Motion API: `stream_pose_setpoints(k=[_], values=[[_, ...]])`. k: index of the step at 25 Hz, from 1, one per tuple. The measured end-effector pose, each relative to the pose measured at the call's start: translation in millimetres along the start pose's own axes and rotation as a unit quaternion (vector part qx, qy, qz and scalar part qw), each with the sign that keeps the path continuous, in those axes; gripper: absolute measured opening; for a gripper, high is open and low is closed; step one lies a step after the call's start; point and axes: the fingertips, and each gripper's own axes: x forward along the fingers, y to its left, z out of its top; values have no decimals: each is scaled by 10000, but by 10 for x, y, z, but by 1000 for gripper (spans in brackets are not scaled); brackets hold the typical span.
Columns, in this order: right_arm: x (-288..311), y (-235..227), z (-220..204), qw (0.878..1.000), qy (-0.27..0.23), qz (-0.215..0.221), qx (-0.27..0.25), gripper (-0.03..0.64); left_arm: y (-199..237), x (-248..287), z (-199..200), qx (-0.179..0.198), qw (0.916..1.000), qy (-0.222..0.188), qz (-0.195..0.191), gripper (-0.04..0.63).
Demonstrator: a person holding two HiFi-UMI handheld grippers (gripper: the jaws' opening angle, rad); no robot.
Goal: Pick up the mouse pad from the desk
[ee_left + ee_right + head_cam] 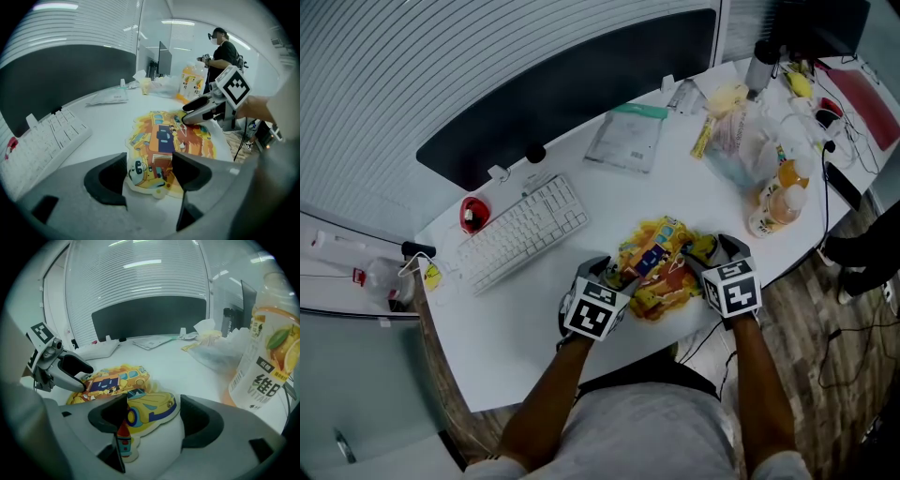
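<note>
Nearest the lens are the 2 hand-held grippers, both at the desk's front edge, to the right of the keyboard.

1. Left gripper: jaws released and standing apart. In its own view the near edge of the mouse pad lies between them. Neither jaw is pressed onto it.

2. Right gripper: jaws likewise released and wide apart. In its own view the pad's yellow car-shaped edge lies in the gap close to the inner jaw. Contact cannot be confirmed.

3. Mouse pad: an irregular cartoon-printed sheet in yellow, orange and blue. It lies on the white desk just right of the keyboard, between the 2 grippers, which face each other across it.

4. Cross-check: the left gripper view shows the right gripper at the pad's far edge. The right gripper view shows the left gripper at the opposite edge.

5. Other items: a small red object sits just left of the keyboard. A flat clear packet lies beyond the keyboard, to its right. An orange drink bottle stands well right of the keyboard, past the pad.
</note>
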Motion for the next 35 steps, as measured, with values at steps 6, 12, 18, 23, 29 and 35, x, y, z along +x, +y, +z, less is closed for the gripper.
stream_pose_setpoints(k=[6,12,18,23,29,35], values=[[-18,84,5,9999,-27,132,42,313,-11,-8,-5,57,10000,26,-22,311],[-134,220,115,9984,-300,479,10,208,-5,-12,8,96,9999,-80,-115,311],[-370,396,283,9884,-995,1108,-310,139,-3,-23,21,226,9989,-210,-345,312],[-642,542,338,9675,-1619,1827,-662,110,50,-94,122,383,9959,-506,-648,314],[-938,694,385,9407,-1982,2657,-717,101,-112,-139,273,956,9816,-736,-1478,324],[-1075,727,398,9325,-2073,2891,-622,101,-298,-204,352,1082,9684,-931,-2047,324]])
